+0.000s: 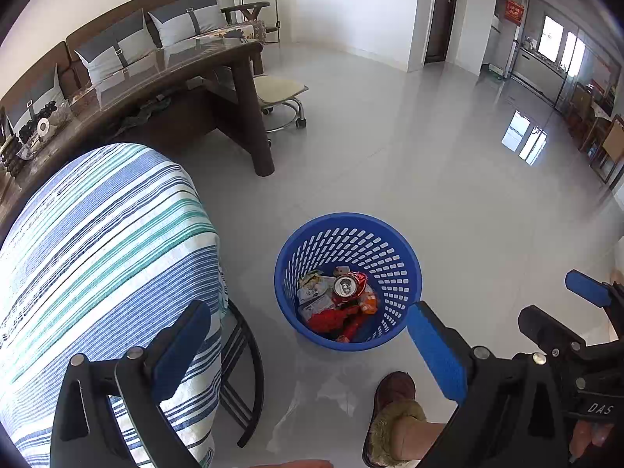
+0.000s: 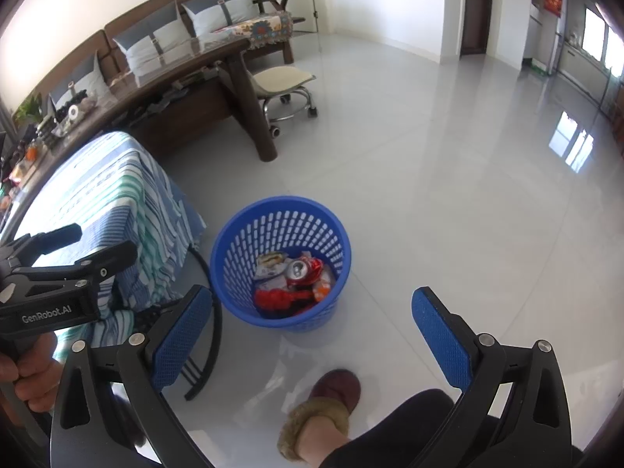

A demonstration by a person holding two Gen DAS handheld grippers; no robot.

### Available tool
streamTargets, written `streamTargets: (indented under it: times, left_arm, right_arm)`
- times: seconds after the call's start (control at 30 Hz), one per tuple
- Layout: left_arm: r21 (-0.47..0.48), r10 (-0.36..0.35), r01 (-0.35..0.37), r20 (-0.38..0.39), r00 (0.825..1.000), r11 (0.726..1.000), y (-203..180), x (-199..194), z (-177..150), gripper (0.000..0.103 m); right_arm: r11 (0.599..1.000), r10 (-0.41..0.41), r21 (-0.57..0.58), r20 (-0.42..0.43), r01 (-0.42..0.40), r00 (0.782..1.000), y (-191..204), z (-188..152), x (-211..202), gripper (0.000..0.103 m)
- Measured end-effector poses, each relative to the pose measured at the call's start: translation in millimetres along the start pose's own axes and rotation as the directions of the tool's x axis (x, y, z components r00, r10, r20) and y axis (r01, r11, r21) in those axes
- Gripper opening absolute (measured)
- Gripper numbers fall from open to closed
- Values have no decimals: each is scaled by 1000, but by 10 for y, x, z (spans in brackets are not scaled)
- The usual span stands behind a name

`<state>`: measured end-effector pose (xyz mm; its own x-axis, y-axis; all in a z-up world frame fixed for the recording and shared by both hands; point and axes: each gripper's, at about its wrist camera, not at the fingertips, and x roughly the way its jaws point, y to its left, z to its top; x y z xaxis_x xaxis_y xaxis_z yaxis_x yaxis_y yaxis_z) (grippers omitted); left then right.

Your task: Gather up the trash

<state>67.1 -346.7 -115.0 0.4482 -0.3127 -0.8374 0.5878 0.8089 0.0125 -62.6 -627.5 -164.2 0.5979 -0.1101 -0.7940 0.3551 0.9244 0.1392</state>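
Looking down at the blue basket [image 1: 347, 280] on the grey tile floor [image 1: 448, 179], and basically everything here sits around it. The trash is all down in the bottom of it: a red soda can [image 1: 348, 288] with its silver top facing up, pale snack wrappers [image 1: 312, 290] just beside the can on the table side, and crumpled red and orange packaging [image 1: 335, 319] on the near side of the can.

The left gripper [image 1: 312, 351] hangs above the floor on the near side of the basket, its blue-padded fingers [image 1: 436, 351] spread wide with nothing between them. The right gripper [image 2: 312, 339] is the same deal: pads [image 2: 440, 343] far apart, empty, basket sitting between and beyond them in its own view. In the right wrist view you can also see the left gripper off to the side over the table, with a hand [image 2: 33, 374] wrapped round its handle.

Right next to the basket is a small table with a blue, green and white striped cloth [image 1: 105, 241] draped over it, and its black curved legs [image 1: 241, 370] stand just beside the basket. A foot in a brown furry slipper [image 1: 392, 409] is planted on the floor on the near side of the basket, close but not touching.

Well beyond the basket: a long dark wooden table [image 1: 195, 74], a rolling stool [image 1: 279, 95] and a sofa with grey and white cushions [image 1: 117, 46].
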Motion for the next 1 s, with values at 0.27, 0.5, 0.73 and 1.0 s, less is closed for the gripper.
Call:
streamTargets:
  times: [0.27, 0.5, 0.73, 1.0]
  left_arm:
    - [-3, 0, 0, -2, 1000, 1000, 1, -4, 6, 102]
    - [0, 3, -3, 0, 1000, 1000, -2, -1, 2, 102]
    - [2, 2, -2, -1, 1000, 1000, -12, 4, 1, 102]
    - [1, 1, -1, -3, 1000, 1000, -19, 13, -3, 102]
  right_arm:
    - [1000, -1, -1, -2, 1, 1000, -2, -10, 7, 102]
    - [1000, 0, 0, -2, 0, 1000, -6, -18, 8, 102]
    - [1000, -1, 6, -3, 1, 1000, -7, -44, 13, 102]
    - [1000, -1, 7, -5, 1, 1000, -8, -47, 12, 103]
